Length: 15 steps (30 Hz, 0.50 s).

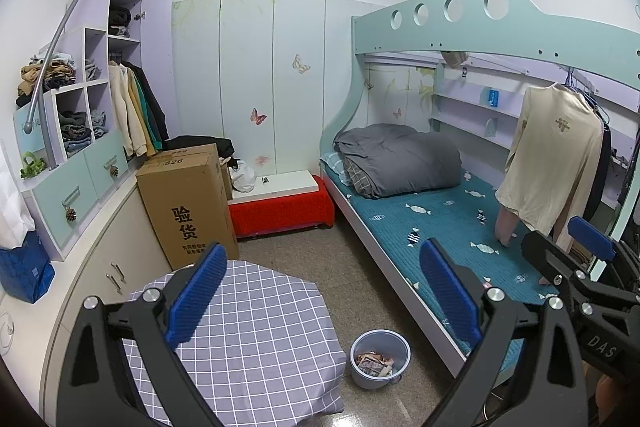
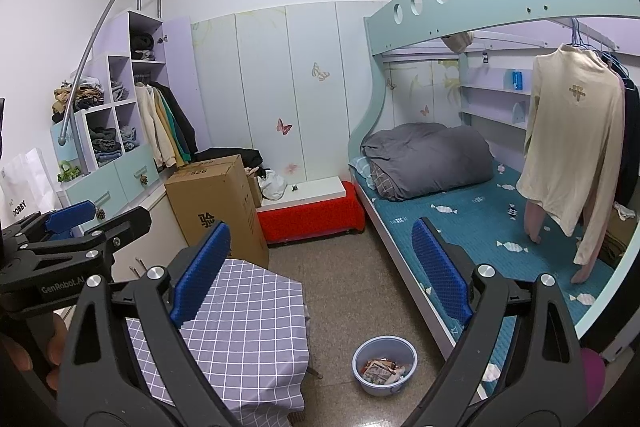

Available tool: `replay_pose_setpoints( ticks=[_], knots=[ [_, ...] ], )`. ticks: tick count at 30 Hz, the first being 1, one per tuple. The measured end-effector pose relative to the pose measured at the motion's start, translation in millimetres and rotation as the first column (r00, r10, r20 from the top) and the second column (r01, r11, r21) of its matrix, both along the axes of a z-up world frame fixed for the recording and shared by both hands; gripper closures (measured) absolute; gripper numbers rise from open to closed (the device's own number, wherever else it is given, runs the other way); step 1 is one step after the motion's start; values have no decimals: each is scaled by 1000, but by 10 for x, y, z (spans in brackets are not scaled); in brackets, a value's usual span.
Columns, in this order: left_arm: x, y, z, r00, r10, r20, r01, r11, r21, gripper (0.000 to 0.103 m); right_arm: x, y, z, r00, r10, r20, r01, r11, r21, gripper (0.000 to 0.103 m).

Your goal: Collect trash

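A light blue trash bin (image 1: 372, 381) (image 2: 378, 389) stands on the floor between the table and the bunk bed, holding crumpled wrappers (image 1: 374, 363) (image 2: 382, 371). My left gripper (image 1: 324, 291) is held high above the floor, open, with nothing between its blue pads; the bin lies below and ahead of it. My right gripper (image 2: 322, 267) is also open and empty at about the same height. Each gripper shows in the other's view: the right gripper (image 1: 560, 243) at the right edge, the left gripper (image 2: 104, 217) at the left edge, held by a hand.
A table with a grey checked cloth (image 1: 256, 339) (image 2: 244, 327) stands left of the bin. The bunk bed's teal mattress (image 1: 440, 227) (image 2: 480, 227) runs along the right, a cream shirt (image 1: 552, 155) hanging over it. A cardboard box (image 1: 188, 203) and red bench (image 1: 280, 207) stand behind.
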<state>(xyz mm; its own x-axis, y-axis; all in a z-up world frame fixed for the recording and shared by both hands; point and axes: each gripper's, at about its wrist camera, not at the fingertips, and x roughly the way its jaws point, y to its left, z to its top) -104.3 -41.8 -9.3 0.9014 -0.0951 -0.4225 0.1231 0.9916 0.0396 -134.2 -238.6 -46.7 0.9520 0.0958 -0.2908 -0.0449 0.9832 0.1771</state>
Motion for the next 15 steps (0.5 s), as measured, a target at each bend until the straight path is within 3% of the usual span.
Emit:
replay_pose_setpoints(
  ticks=[15],
  knots=[
    [3,-14,-4,1000,1,-1,-1,1000,0,8,1,13,-2,1000,-1,-4,1,1000,-4,12]
  ],
)
